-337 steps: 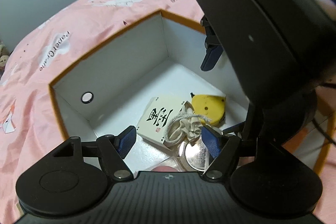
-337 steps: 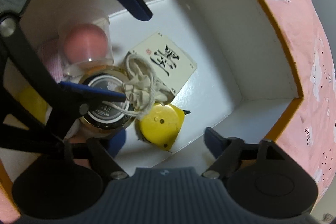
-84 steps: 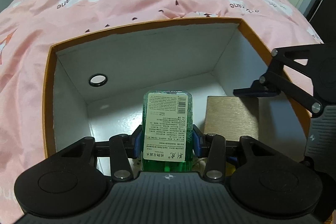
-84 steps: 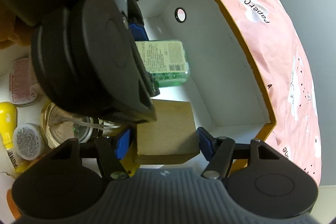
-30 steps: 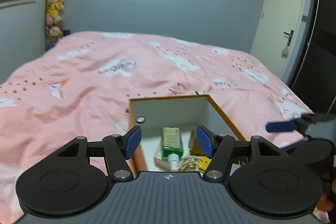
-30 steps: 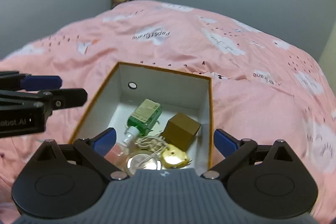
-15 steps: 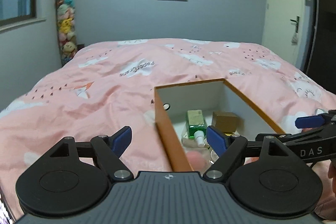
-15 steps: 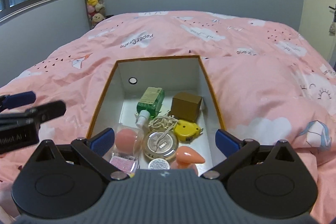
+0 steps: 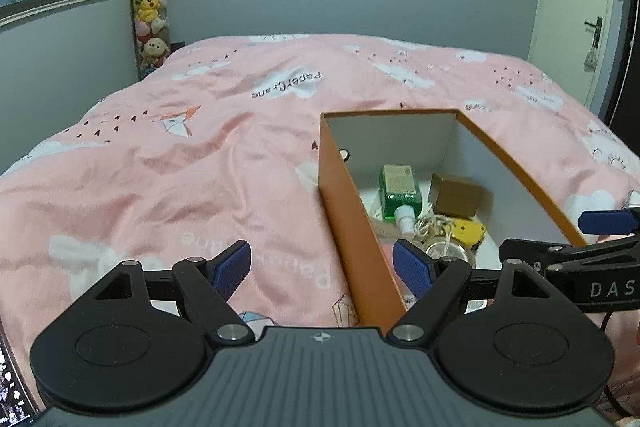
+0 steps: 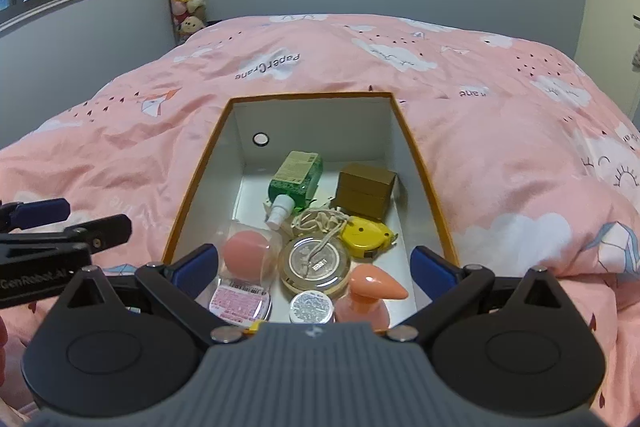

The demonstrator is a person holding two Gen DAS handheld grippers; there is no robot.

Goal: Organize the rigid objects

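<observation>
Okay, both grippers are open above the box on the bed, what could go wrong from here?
The box sits on a soft quilt, so a nudge might tip it. The green bottle lies on its side, cap towards the cord, and could roll. That cord drapes over the round tin and might snag a finger.

Both grippers now sit back from the orange box (image 10: 412, 143) on the bed, no longer down inside it. The left gripper (image 9: 322, 269), emptied of the green bottle (image 10: 297, 174), stands spread wide; the bottle lies at the box's far end beside the brown carton (image 10: 365, 190), freed by the right gripper (image 10: 314, 267). The white card, apparently beneath the bottle, is mostly hidden.
</observation>
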